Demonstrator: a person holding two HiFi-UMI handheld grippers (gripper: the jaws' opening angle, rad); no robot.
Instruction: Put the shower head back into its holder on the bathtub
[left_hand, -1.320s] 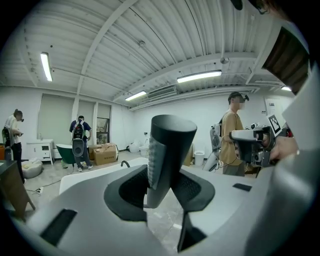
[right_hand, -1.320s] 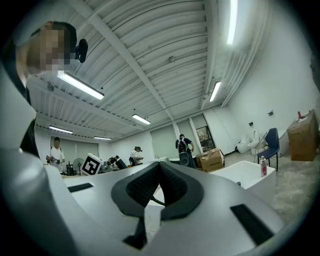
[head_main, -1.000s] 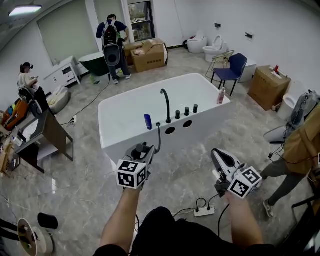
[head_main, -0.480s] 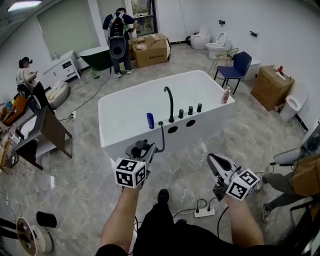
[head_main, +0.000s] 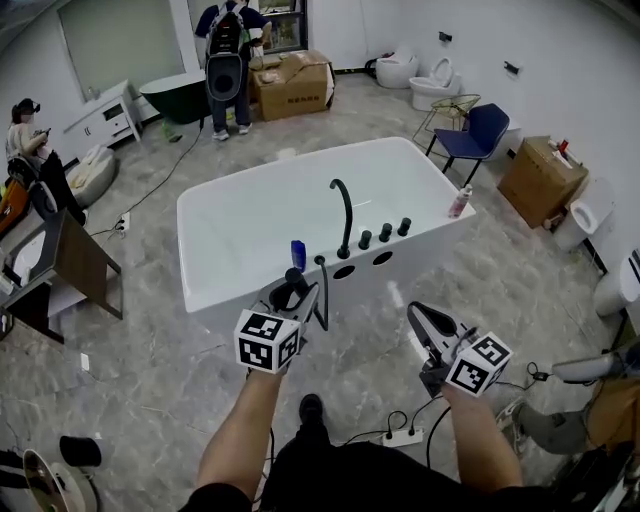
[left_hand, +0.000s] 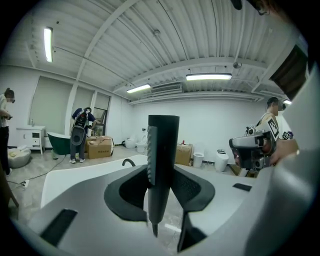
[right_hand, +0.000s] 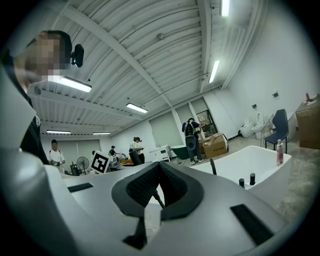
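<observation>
My left gripper (head_main: 295, 293) is shut on the black shower head (head_main: 291, 291), which stands upright between its pads (left_hand: 190, 187) in the left gripper view, shower head (left_hand: 161, 165). Its dark hose (head_main: 323, 295) loops up to the near rim of the white bathtub (head_main: 240, 290). On that rim stand a curved black spout (head_main: 345, 215) and three black knobs (head_main: 385, 233). My right gripper (head_main: 422, 322) hovers to the right of the left one, short of the tub wall, tips together and empty; its own view shows the tub (right_hand: 260, 160) ahead at right.
A blue bottle (head_main: 298, 254) and a pink bottle (head_main: 461, 201) stand on the tub rim. A power strip (head_main: 398, 437) with cables lies on the floor by my feet. A blue chair (head_main: 478, 130), cardboard boxes (head_main: 295, 90) and people (head_main: 222, 55) are beyond the tub.
Both grippers and the camera have moved forward, closer to the bathtub's near wall. The left gripper keeps its hold on the shower head; the right stays closed and empty.
</observation>
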